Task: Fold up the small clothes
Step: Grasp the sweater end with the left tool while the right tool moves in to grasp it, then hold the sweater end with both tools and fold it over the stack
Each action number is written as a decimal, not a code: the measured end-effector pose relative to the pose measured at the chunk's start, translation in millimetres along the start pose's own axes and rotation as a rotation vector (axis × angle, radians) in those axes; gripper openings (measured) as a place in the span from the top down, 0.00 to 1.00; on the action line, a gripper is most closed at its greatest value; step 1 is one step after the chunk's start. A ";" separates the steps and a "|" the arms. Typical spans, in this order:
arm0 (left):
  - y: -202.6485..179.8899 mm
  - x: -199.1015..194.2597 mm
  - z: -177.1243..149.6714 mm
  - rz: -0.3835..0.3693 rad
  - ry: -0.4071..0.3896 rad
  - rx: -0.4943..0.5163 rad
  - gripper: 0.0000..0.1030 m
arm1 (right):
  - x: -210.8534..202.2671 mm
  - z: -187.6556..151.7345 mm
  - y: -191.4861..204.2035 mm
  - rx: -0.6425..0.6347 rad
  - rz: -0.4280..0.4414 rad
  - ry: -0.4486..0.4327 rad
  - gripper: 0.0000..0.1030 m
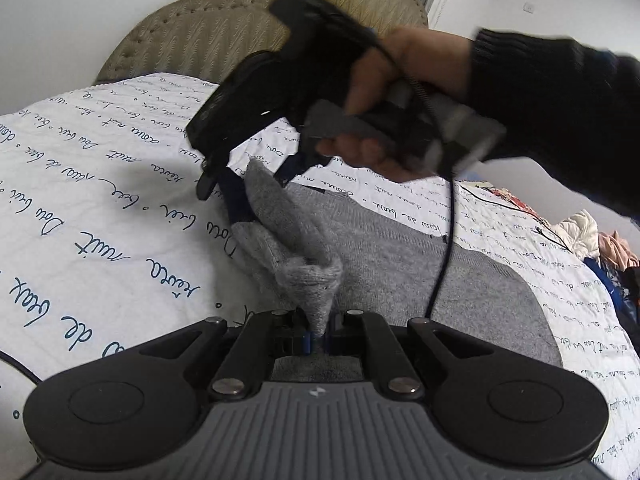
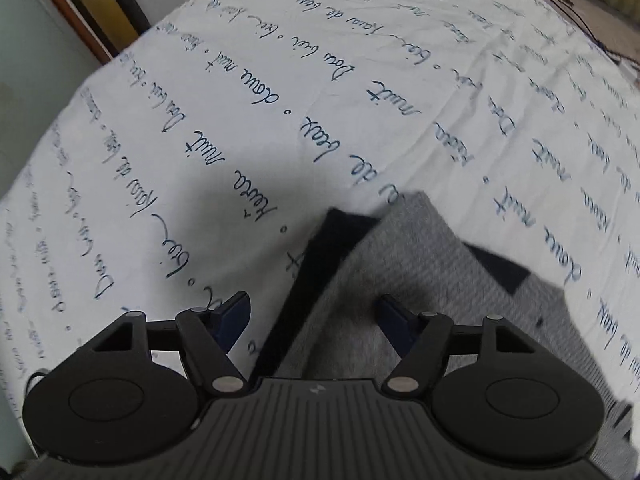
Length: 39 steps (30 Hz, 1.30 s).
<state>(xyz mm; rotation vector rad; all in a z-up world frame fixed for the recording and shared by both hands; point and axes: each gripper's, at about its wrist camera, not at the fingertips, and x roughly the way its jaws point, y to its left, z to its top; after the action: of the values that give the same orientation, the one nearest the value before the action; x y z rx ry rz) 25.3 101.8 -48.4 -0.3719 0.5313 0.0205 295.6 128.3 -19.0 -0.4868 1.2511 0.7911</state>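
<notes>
A small grey knit garment with dark navy trim lies on the white bedspread. My left gripper is shut on a pinched-up fold of the grey knit, lifted a little off the bed. In the left wrist view a hand in a dark sleeve holds my right gripper over the garment's far corner. In the right wrist view the right gripper points down and stands open. The navy-trimmed edge of the garment lies between its blue fingertips, and the pads do not press on it.
The bedspread carries blue handwriting print. A beige tufted headboard stands at the back. A pile of other clothes lies at the bed's right edge. A dark cable hangs over the garment. A wooden frame borders the bed.
</notes>
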 end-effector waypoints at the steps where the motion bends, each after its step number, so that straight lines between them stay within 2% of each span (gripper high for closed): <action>1: -0.9 -0.1 0.0 -0.002 0.000 0.002 0.95 | 4.5 1.1 3.7 -0.021 -0.018 0.015 0.27; 2: -1.8 -0.2 0.2 -0.002 0.001 0.003 0.95 | 9.6 2.5 6.1 -0.042 -0.029 0.031 0.28; 4: -1.3 1.5 1.0 -0.001 0.009 0.000 0.95 | 15.6 1.0 9.8 -0.086 -0.051 0.031 0.37; 6: -0.4 2.3 1.3 0.001 0.014 -0.002 0.95 | 18.0 -0.3 11.9 -0.137 -0.056 0.022 0.42; 8: 0.2 3.1 0.9 0.005 0.020 -0.004 0.95 | 15.9 -2.3 6.6 -0.128 -0.050 0.012 0.48; 10: 0.0 4.1 1.3 0.007 0.030 -0.004 0.95 | 12.5 -5.1 -0.8 -0.114 -0.041 -0.002 0.61; 13: -2.9 2.9 1.3 0.012 0.033 0.005 0.95 | 4.2 -11.6 -14.3 -0.070 -0.002 -0.037 0.72; 19: -13.4 -0.3 1.7 0.019 0.027 0.042 0.95 | -13.2 -28.4 -37.6 0.022 0.096 -0.124 0.80; 25: -39.7 -8.2 1.8 -0.005 0.011 0.122 0.94 | -38.7 -53.8 -73.3 0.122 0.227 -0.227 0.82; 30: -75.0 -4.8 -2.6 -0.048 0.013 0.204 0.94 | -70.3 -102.9 -132.1 0.262 0.329 -0.344 0.82; 36: -133.7 11.9 -18.8 -0.150 0.056 0.296 0.94 | -94.9 -189.1 -213.1 0.421 0.331 -0.433 0.86; 39: -159.8 27.7 -33.4 -0.183 0.096 0.334 0.94 | -92.1 -236.2 -252.0 0.531 0.337 -0.452 0.91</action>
<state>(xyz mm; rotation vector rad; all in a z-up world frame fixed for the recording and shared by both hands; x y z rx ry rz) 51.1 -61.2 -34.4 -0.0940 0.5825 -0.2614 323.3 -228.1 -16.4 0.3289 1.0670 0.7545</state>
